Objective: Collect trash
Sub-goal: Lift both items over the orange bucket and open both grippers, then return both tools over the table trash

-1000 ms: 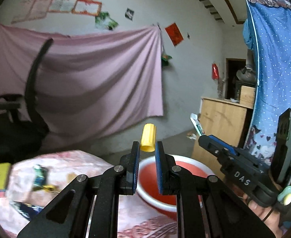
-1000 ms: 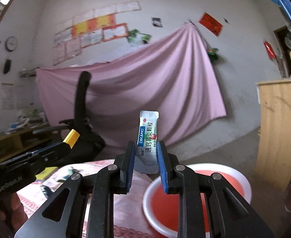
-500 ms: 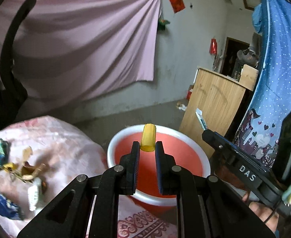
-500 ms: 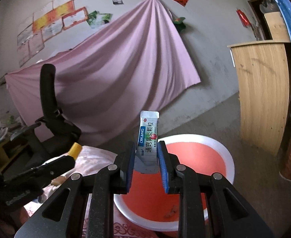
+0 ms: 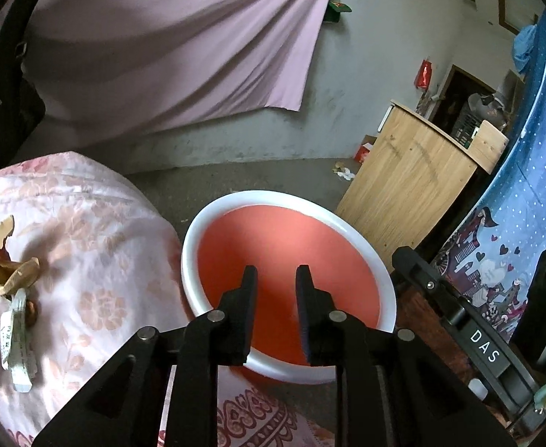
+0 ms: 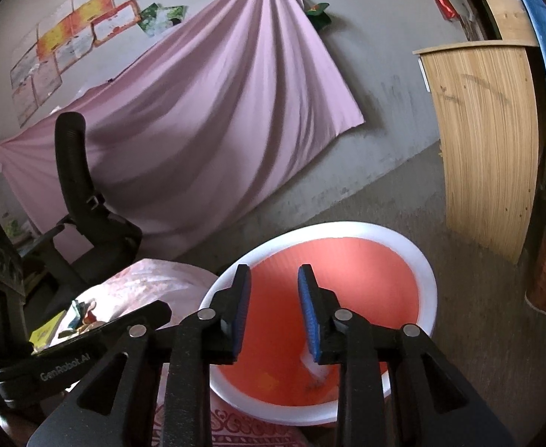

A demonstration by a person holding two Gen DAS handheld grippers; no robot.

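We see a round red plastic basin with a white rim (image 5: 198,231) beside a desk draped in pink floral cloth (image 5: 97,246). Both our left tongs (image 5: 273,273) and right tongs (image 6: 274,272) hover over the basin, jaws narrow, opening, nothing between them. Crumpled wrappers and peels (image 5: 10,279) lie on the desk; small blurred scraps (image 6: 313,370) sit inside the basin.

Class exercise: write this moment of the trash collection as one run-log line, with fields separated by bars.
step: drop into basin | left tool: opening, empty | right tool: opening, empty | in basin: blurred white packet | left on table: wrappers
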